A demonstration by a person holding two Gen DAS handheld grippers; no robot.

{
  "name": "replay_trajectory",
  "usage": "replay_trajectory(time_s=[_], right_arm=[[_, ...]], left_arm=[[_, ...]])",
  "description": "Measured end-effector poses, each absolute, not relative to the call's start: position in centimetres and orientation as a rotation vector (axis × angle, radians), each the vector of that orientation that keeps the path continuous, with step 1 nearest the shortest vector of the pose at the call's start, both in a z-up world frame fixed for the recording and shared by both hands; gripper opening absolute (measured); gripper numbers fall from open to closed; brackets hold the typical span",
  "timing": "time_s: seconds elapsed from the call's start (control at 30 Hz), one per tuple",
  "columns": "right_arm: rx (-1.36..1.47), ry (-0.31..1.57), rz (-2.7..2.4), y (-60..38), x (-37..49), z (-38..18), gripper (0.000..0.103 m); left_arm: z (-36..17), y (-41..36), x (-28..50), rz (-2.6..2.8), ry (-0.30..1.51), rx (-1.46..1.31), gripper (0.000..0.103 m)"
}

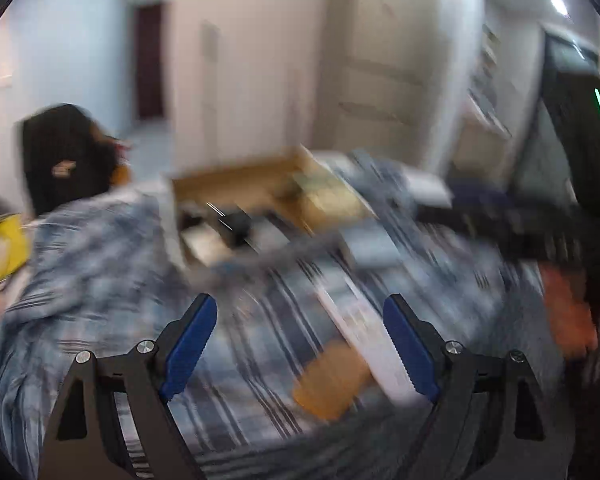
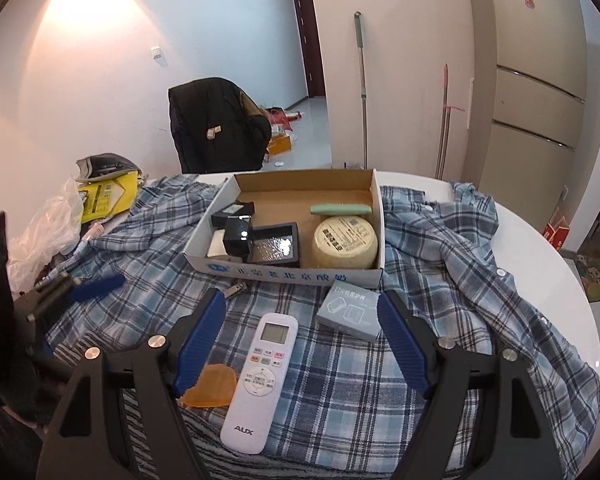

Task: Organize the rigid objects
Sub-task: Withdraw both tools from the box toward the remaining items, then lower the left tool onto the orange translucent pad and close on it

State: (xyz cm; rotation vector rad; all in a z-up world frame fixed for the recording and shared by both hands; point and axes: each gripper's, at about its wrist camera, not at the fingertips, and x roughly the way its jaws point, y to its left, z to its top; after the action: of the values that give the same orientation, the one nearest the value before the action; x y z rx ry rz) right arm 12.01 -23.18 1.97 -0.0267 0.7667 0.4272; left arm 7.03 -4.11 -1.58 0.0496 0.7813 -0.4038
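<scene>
Right gripper (image 2: 302,328): lower middle of the right wrist view, blue pads spread wide, nothing pinched; it hangs above the remote with a pad on each side of it.
Left gripper (image 1: 300,344): lower middle of the blurred left wrist view, pads standing wide apart, gripping nothing; one of its blue fingers (image 2: 96,286) also shows at the left edge of the right wrist view.
Remote control (image 2: 260,380): white, lying flat on the plaid cloth at lower centre, screen end toward the box; in the left wrist view it is a pale smear (image 1: 364,332) close to the right-hand pad.
Orange piece (image 2: 212,390): flat, translucent, just left of the remote and touching or nearly touching it; too blurred in the left wrist view (image 1: 332,380) to say more.
Small grey box (image 2: 350,312): right of the remote's top end, just below the cardboard box's front wall.
Nail clipper (image 2: 236,290): small metal item, on the cloth left of centre, near the front of the box.
Cardboard box (image 2: 292,274): open-topped, centre of the frame, on the cloth.
Box contents: round yellow tin (image 2: 346,246) at the right, a green-handled item (image 2: 340,209) behind it, black cases (image 2: 240,236) at the left.
Plaid shirt (image 2: 440,264): blue check, spread over the white round tabletop (image 2: 540,248).
Upper left: yellow package (image 2: 108,196) and clear plastic bag (image 2: 48,232) at the tabletop's edge.
</scene>
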Motion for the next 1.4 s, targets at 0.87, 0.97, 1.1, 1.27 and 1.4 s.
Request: replay_trajectory(time_s=[0.87, 0.97, 1.1, 1.27, 1.4], right_arm=[[-0.062, 0.840, 0.423, -23.2, 13.2, -1.0, 0.077], [-0.066, 0.848, 0.425, -23.0, 13.3, -1.2, 0.077], [-0.074, 0.855, 0.427, -22.8, 13.4, -1.4, 0.077], [-0.075, 0.854, 0.429, -23.0, 13.3, -1.4, 0.077], [-0.065, 0.860, 0.438, -23.2, 13.5, -1.5, 0.077]], left_arm=[[-7.8, -5.6, 8.7, -0.374, 0.994, 0.127, 0.046], [-7.6, -4.7, 9.2, -0.302, 0.979, 0.112, 0.046], [-8.5, -3.8, 10.2, -0.294, 1.028, 0.065, 0.046], [-8.5, -4.2, 10.1, -0.315, 1.020, 0.078, 0.046], [-8.6, -4.8, 10.4, -0.314, 1.033, 0.095, 0.047]])
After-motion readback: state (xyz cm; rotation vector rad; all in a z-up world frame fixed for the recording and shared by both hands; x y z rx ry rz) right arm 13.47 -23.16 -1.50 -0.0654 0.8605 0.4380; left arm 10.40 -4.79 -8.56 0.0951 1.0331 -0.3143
